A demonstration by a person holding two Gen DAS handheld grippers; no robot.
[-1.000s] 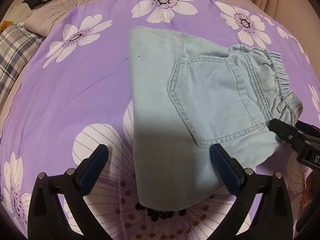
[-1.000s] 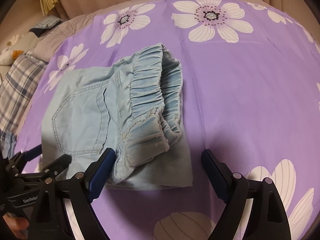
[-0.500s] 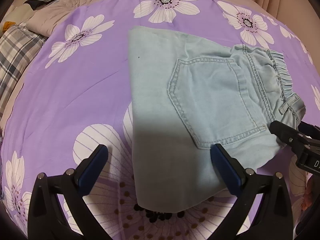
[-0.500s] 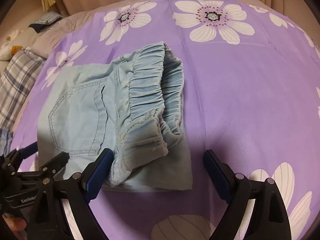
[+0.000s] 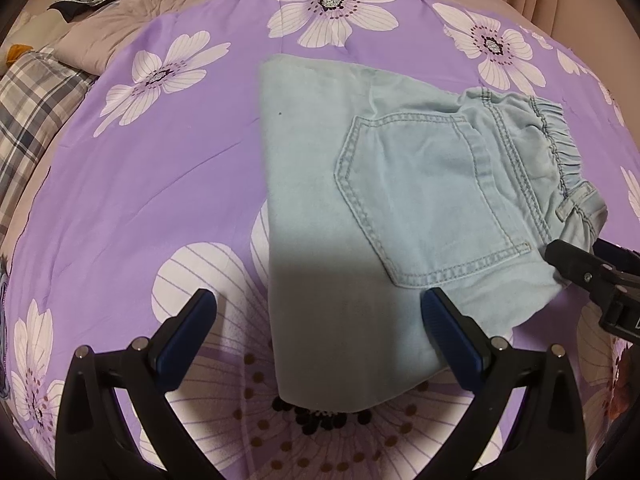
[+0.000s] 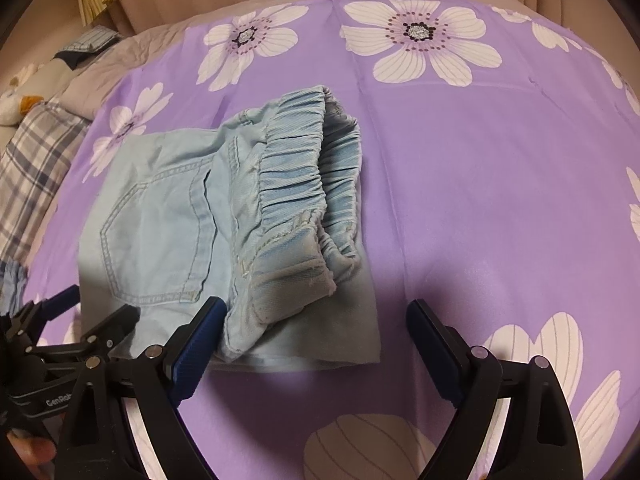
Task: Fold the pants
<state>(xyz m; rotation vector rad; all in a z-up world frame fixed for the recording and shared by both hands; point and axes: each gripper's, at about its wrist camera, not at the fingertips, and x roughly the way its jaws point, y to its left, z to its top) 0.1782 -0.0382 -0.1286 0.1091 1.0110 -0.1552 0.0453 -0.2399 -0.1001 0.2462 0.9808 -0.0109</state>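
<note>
Black jaws — blue pads (image 5: pixel 202 322)

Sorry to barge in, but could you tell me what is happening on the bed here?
A person is folding a pair of light blue pants on a purple flowered bedspread, using a hand-held gripper in each hand. The pants lie folded into a compact stack, back pocket up and elastic waistband to one side. The left gripper and the right gripper are both open at the stack's near edge, gripping nothing.
</note>
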